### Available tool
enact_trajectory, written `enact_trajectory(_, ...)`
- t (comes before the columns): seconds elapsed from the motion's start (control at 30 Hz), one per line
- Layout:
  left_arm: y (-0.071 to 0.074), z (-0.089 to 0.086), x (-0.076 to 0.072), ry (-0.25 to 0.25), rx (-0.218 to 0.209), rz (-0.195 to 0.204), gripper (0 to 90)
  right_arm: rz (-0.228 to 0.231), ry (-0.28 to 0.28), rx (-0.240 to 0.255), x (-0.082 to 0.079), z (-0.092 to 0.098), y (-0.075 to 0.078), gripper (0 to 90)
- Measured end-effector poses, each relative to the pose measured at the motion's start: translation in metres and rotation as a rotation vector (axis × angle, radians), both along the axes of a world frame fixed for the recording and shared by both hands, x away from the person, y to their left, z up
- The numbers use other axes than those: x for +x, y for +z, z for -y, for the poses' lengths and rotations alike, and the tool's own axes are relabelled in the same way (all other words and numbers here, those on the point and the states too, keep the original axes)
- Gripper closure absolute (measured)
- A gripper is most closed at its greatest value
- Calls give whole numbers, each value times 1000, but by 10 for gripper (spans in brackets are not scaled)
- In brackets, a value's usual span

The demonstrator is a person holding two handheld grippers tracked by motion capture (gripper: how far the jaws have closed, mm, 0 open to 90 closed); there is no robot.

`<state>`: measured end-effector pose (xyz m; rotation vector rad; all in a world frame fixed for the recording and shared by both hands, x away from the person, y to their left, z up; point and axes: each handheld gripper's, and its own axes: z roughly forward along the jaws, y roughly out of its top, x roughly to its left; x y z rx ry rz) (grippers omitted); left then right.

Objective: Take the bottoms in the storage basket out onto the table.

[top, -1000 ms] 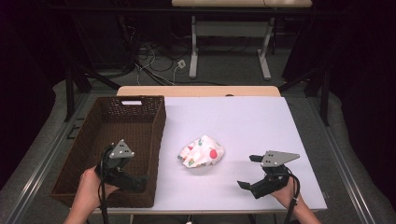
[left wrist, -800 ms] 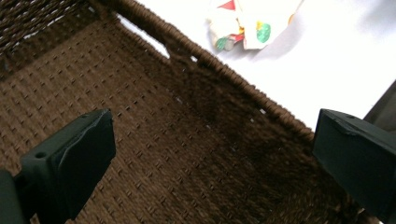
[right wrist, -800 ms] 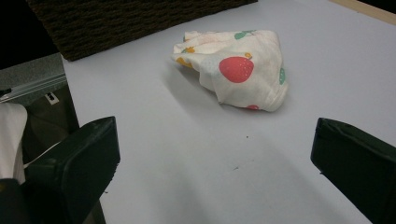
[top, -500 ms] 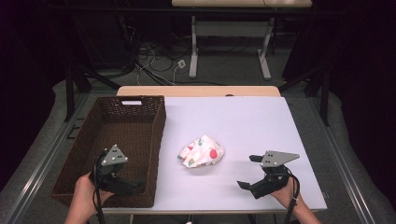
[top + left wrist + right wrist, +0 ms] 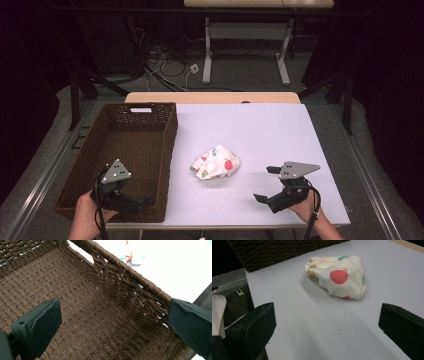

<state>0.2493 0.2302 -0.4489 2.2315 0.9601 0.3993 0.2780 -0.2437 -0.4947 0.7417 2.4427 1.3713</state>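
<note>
Counter: a white top; the brown woven basket takes up its 9 o'clock side, the rest lies bare around one cloth.
Cloth: a crumpled white bundle printed with red, green and orange fruit shapes, lying near the counter's middle, apart from the basket's right wall and from both tongs.
Left tongs: held in the left hand at 7 o'clock, low inside the basket's near end; jaws spread wide, nothing between them but the woven floor and the right wall.
Right tongs: held at 5 o'clock above the bare counter, close to its near edge; jaws spread wide and empty, pointing toward 9 o'clock, with the cloth ahead.
Open room: bare white surface stretches from the cloth to the 12 o'clock and 3 o'clock edges.
Near edge: the basket's front wall sits right at the 6 o'clock edge.
</note>
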Motion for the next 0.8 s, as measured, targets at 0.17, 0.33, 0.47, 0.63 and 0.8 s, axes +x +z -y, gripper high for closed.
enact_trajectory(0.17, -2, -1, -6, 3, -3, 21, 0, -1, 1, 0, 0, 0, 0, 9)
enact_trajectory(0.33, -4, -3, -10, 5, -14, 28, 0, 0, 5, -1, 0, 0, 0, 9)
enact_trajectory(0.47, -5, -3, -15, 9, -26, 40, 0, -1, 3, -1, 0, 0, 0, 9)
enact_trajectory(0.63, -5, -6, -15, 14, -32, 54, 0, -3, 3, 0, 0, 0, 0, 10)
enact_trajectory(0.8, -5, -7, -16, 17, -36, 52, 0, -6, 0, -4, 0, 0, -1, 10)
